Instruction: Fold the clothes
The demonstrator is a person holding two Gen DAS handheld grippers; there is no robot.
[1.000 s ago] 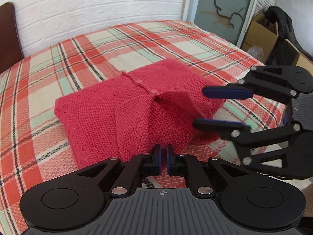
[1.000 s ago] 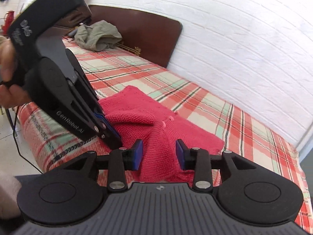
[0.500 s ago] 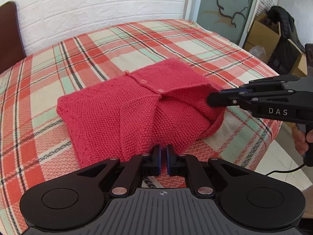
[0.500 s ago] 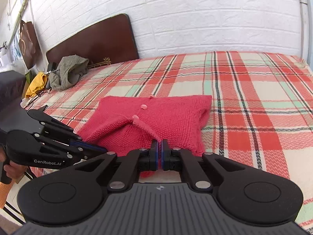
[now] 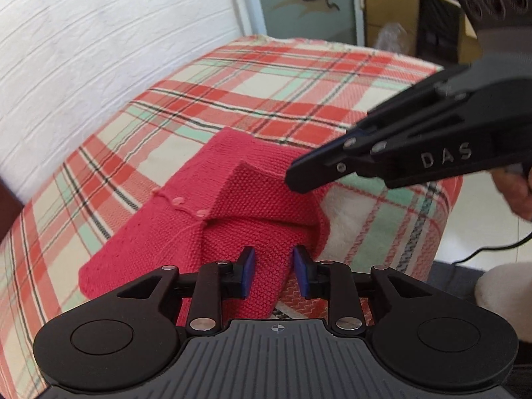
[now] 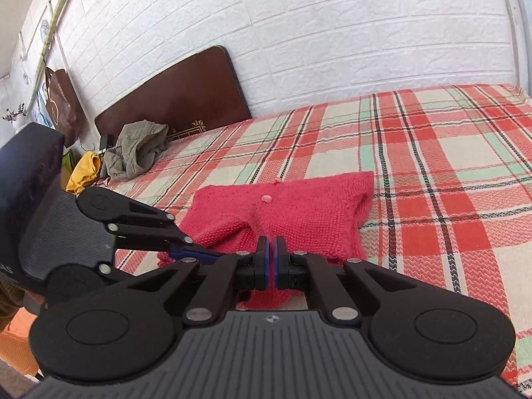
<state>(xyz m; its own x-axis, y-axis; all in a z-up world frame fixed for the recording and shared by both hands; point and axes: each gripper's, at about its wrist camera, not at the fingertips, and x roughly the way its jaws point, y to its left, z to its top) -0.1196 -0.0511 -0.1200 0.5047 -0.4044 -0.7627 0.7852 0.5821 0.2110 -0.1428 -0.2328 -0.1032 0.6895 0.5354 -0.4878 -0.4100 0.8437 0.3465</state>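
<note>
A red knitted cardigan [image 5: 252,199] with small buttons lies partly folded on the plaid bedspread [image 5: 266,99]. My left gripper [image 5: 271,272] is open at the cardigan's near edge, and a strip of red knit lies between its blue pads. My right gripper [image 5: 296,179] comes in from the right and is shut on the cardigan's right flap, which stands raised in a fold. In the right wrist view the right gripper [image 6: 271,259] is pinched over the red cardigan [image 6: 299,206]. The left gripper [image 6: 196,247] sits just to its left.
A grey-green garment [image 6: 139,149] and a yellow cloth [image 6: 83,173] lie by the brown headboard [image 6: 173,99]. The white brick wall runs along the bed's far side. Cardboard boxes [image 5: 392,10] stand past the bed's corner. A cable [image 5: 482,252] hangs near the bed's right edge.
My left gripper has opened and let go of the cardigan's near edge. The right gripper stays shut and has carried the flap up and over the cardigan.
</note>
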